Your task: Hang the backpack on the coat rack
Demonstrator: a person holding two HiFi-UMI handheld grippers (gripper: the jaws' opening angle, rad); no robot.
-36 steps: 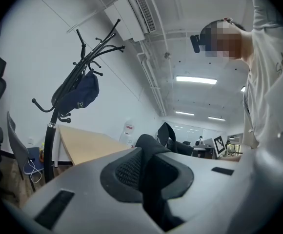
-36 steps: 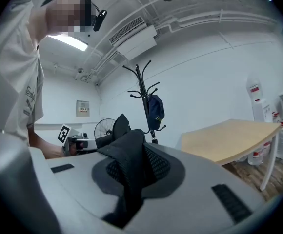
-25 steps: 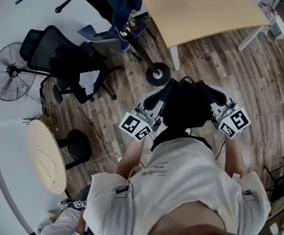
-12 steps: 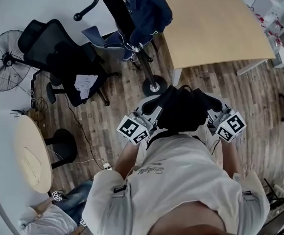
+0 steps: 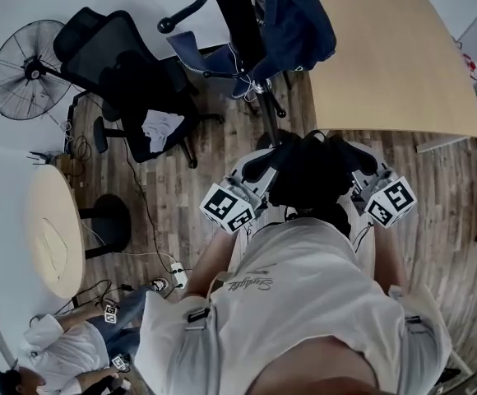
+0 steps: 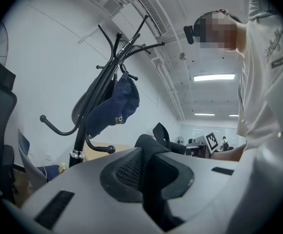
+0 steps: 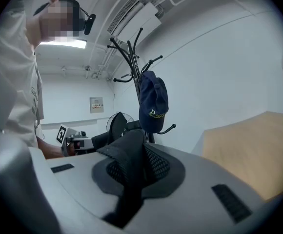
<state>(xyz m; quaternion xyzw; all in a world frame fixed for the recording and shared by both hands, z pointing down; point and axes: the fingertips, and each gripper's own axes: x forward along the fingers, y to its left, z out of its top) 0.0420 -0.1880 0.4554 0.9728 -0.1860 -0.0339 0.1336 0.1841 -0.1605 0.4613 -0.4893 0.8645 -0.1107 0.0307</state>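
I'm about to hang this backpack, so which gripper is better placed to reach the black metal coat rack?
Left, likely. Both grip the black fabric backpack, but the black metal coat rack stands ahead on the side of the left gripper, farther from the right gripper.

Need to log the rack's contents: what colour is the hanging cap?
The cap is navy blue; clearest in the right gripper view.

The operator wears a pale short-sleeved shirt (image 5: pixel 304 319) with script lettering (image 5: pixel 255 285) on the chest and small dark tabs (image 5: pixel 201 318); left gripper (image 5: pixel 253 174) and right gripper (image 5: pixel 365 174) have smooth grey bodies, each bearing a black-and-white marker cube (image 5: pixel 229 208).
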